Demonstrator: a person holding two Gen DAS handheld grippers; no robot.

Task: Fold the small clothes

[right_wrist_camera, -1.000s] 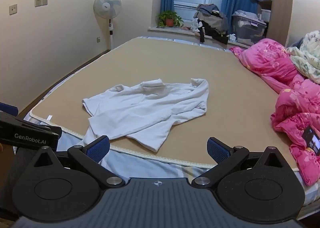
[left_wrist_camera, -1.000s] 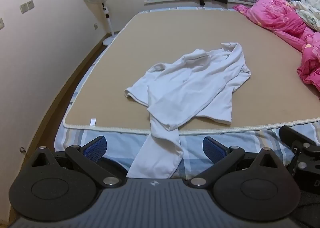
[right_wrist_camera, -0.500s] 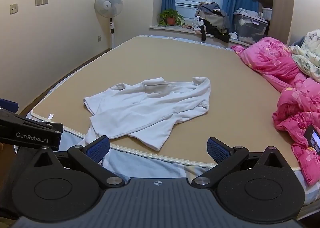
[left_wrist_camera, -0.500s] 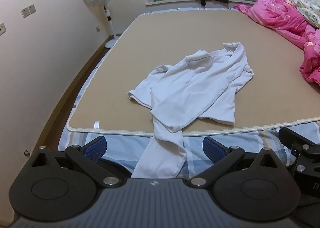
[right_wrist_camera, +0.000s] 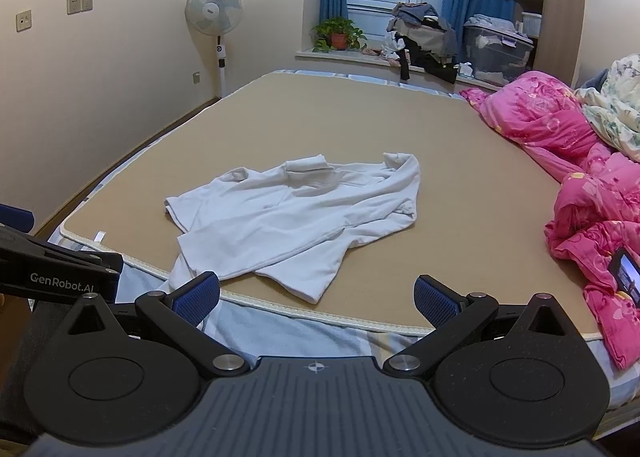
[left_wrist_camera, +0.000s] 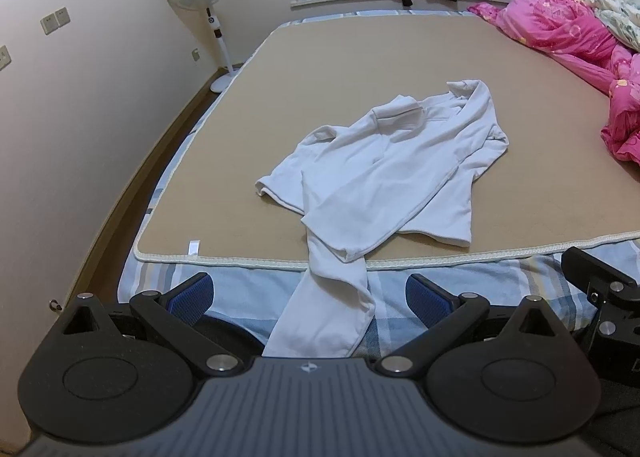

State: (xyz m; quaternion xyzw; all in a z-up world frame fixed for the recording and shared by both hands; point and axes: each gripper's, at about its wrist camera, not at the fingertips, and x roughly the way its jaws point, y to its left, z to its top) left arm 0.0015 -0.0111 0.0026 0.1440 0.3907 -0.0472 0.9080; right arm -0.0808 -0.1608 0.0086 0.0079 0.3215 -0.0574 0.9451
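Note:
A white long-sleeved shirt [left_wrist_camera: 392,169] lies crumpled on the tan mat [left_wrist_camera: 360,57] of the bed, also in the right wrist view [right_wrist_camera: 296,213]. One sleeve [left_wrist_camera: 332,309] hangs over the mat's near edge onto the striped sheet. My left gripper [left_wrist_camera: 310,297] is open and empty, low in front of the bed, with the hanging sleeve between its fingers but apart from them. My right gripper [right_wrist_camera: 316,297] is open and empty, just before the mat's near edge, to the right of the left one.
A pink quilt [right_wrist_camera: 580,185] is piled along the bed's right side, with a phone [right_wrist_camera: 626,275] on it. A standing fan [right_wrist_camera: 216,37] is at the far left by the wall. A plant [right_wrist_camera: 338,35], a clothes pile and a storage box sit on the window ledge.
Both grippers have risen a little and eased toward the bed; the shirt sits slightly higher in both views. The shirt has not moved.

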